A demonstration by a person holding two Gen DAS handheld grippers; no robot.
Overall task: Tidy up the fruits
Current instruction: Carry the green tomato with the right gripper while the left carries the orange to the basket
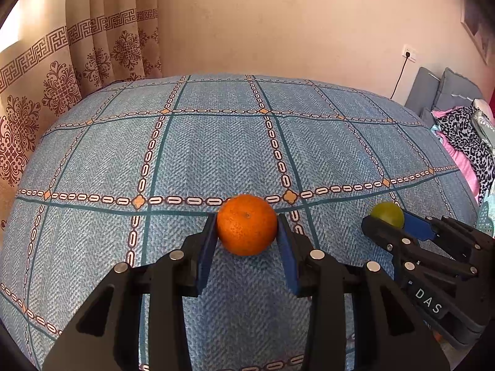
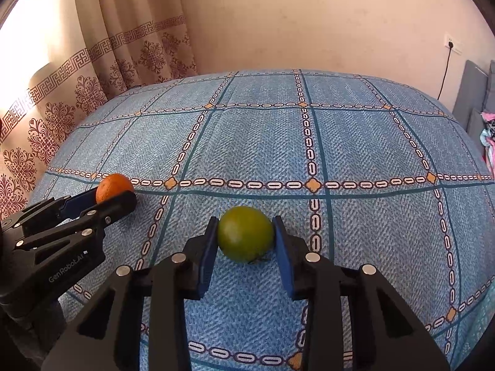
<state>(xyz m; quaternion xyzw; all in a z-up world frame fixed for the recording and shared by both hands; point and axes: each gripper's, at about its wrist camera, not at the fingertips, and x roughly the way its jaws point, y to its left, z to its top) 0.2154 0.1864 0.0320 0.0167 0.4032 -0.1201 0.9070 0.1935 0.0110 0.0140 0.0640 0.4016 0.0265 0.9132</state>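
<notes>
Both hand-held tools are built from matte black plastic linkages with triangular cut-outs in the broad rear arms. The left gripper is fitted with dark blue pads on the inner faces of its fingers, and round silver pivot pins are set along the joints. The right gripper is made the same way, with blue pads and silver pins. White "DAS" lettering is seen on the right tool's side, and "GenRobot.AI" is printed on the left tool's.
</notes>
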